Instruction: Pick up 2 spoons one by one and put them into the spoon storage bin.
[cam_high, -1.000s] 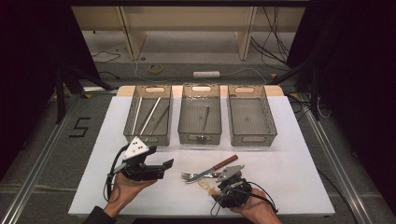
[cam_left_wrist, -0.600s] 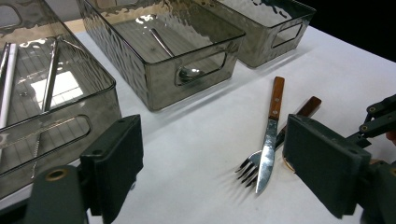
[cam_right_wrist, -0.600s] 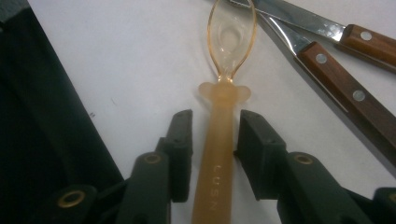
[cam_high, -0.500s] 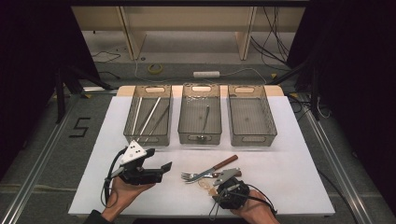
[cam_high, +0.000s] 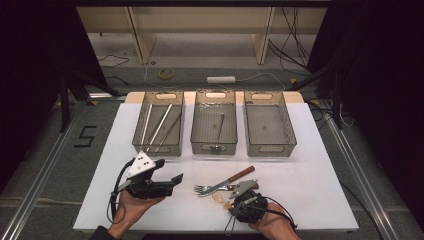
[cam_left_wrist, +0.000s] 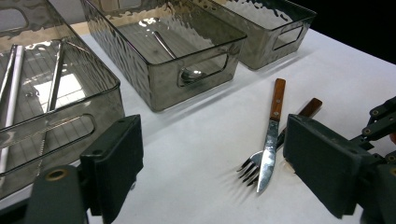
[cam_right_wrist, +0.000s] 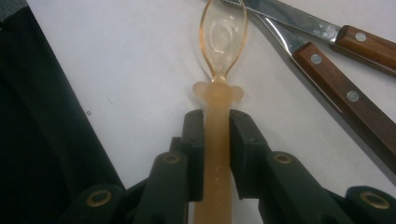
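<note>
A clear amber plastic spoon (cam_right_wrist: 223, 32) lies on the white table, bowl pointing away from me. My right gripper (cam_right_wrist: 217, 122) has just been closing and its pads now press on the spoon's handle. From above, the right gripper (cam_high: 233, 196) sits at the table's front edge, with the spoon (cam_high: 218, 198) in front of it. A wooden-handled fork (cam_high: 209, 189) and knife (cam_high: 241, 175) lie crossed just beyond. My left gripper (cam_high: 169, 171) is held to the left of them, open, with nothing in it. Its own view (cam_left_wrist: 212, 158) looks toward the knife (cam_left_wrist: 272, 130) and fork (cam_left_wrist: 252, 164).
Three smoky plastic trays stand in a row at the back. The left tray (cam_high: 157, 150) holds long metal sticks, the middle tray (cam_high: 214, 149) a metal spoon (cam_high: 219, 127), and the right tray (cam_high: 270, 151) holds nothing. Cables lie on the floor beyond the table.
Both hands have kept their place. The right gripper's jaws have drawn in on the spoon handle.
</note>
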